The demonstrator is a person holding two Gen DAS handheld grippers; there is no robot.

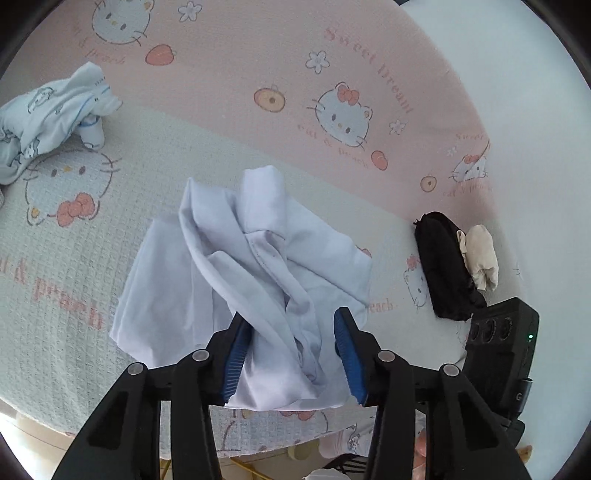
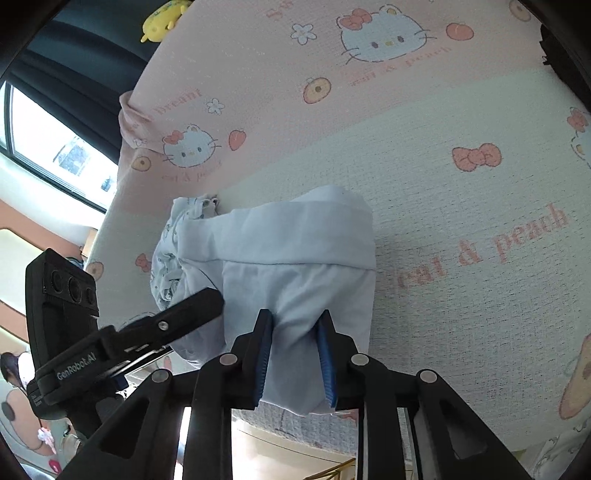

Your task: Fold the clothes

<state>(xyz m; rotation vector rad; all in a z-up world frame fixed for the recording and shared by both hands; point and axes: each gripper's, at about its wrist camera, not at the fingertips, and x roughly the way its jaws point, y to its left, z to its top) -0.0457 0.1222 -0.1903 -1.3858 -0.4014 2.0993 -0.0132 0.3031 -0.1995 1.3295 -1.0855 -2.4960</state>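
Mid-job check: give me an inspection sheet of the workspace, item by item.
Surface: bed cover, pink and white cat print, lies flat.
Job's things: crumpled white garment, near bed edge.
Clutter: printed light-blue garment bunched far left; black cloth with a cream piece on its right.
Grippers: left gripper has white fabric between its fingers, contact unclear; right gripper pinches the white garment's near edge.
Cables: nothing seen.
Surroundings: window and yellow plush toy beyond the bed.
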